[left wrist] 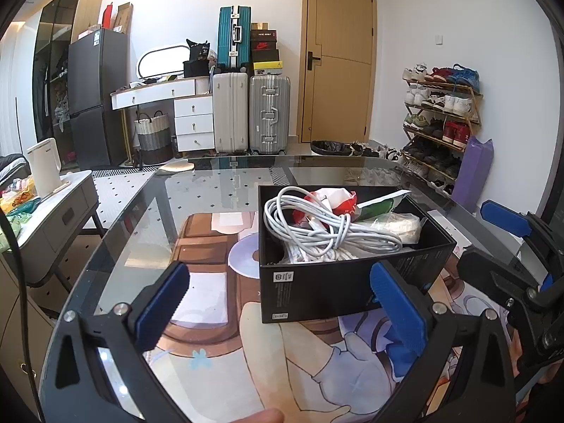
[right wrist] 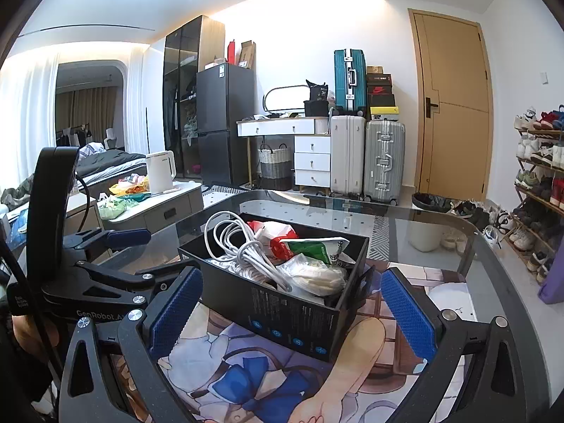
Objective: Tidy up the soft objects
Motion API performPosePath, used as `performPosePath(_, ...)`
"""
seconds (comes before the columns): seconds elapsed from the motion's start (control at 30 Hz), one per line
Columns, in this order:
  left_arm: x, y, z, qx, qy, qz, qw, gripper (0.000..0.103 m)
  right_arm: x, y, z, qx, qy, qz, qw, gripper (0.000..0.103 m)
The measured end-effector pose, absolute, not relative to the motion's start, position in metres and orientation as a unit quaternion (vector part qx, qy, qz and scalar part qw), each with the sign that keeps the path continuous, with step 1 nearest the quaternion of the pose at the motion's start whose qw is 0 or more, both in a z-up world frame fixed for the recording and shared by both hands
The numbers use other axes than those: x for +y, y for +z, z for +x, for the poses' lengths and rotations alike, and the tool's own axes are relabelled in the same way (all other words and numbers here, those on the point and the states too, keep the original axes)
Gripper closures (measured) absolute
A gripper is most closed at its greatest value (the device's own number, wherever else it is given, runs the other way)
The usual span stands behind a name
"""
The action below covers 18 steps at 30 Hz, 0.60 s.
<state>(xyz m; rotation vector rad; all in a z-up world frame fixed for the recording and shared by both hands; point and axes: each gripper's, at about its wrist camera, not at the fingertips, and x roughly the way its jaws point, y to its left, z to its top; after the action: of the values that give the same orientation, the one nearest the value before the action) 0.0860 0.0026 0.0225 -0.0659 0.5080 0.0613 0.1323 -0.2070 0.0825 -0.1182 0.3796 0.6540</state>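
Note:
A black cardboard box (left wrist: 338,282) (right wrist: 282,310) stands on the glass table. It holds a coiled white cable (left wrist: 317,225) (right wrist: 239,246), a red and white packet (left wrist: 335,201) (right wrist: 275,236), a green and white packet (left wrist: 380,208) (right wrist: 317,246) and a clear bag of white stuff (left wrist: 398,225) (right wrist: 317,275). My left gripper (left wrist: 282,303) is open and empty, just in front of the box. My right gripper (right wrist: 289,310) is open and empty, its fingers either side of the box's near corner. The right gripper also shows at the right of the left wrist view (left wrist: 521,246), and the left gripper at the left of the right wrist view (right wrist: 116,246).
The glass table (left wrist: 218,190) (right wrist: 440,239) lies over an anime-print mat (left wrist: 282,370). Beyond it are a side table with a white kettle (left wrist: 44,165) (right wrist: 160,171), suitcases (left wrist: 269,112), a shoe rack (left wrist: 444,120) and a door.

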Motion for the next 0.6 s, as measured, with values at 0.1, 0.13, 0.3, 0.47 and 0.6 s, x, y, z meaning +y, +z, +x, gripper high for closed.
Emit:
performPosePath(0.1, 0.0024, 0.0224, 0.0847, 0.25, 0.031, -0.031, 0.967, 0.0, -0.208, 0.0827, 0.1328, 0.185, 0.319, -0.057, 0.928, 0.001)
performPosePath(0.13, 0.0025, 0.0224, 0.0846, 0.25, 0.031, -0.032, 0.967, 0.0, -0.2085, 0.0825, 0.1333, 0.184, 0.318, -0.056, 0.928, 0.001)
performPosePath(0.3, 0.0024, 0.0244, 0.0833, 0.247, 0.032, -0.03, 0.968, 0.0, -0.2093, 0.0828, 0.1328, 0.183, 0.315, -0.054, 0.93, 0.001)
performPosePath(0.47, 0.0009, 0.0256, 0.0821, 0.244, 0.034, -0.028, 0.969, 0.0, -0.2107, 0.0825, 0.1338, 0.182, 0.315, -0.055, 0.93, 0.001)
performPosePath(0.6, 0.0009, 0.0262, 0.0806, 0.243, 0.034, -0.028, 0.969, 0.0, -0.2097, 0.0825, 0.1331, 0.183, 0.315, -0.053, 0.93, 0.001)
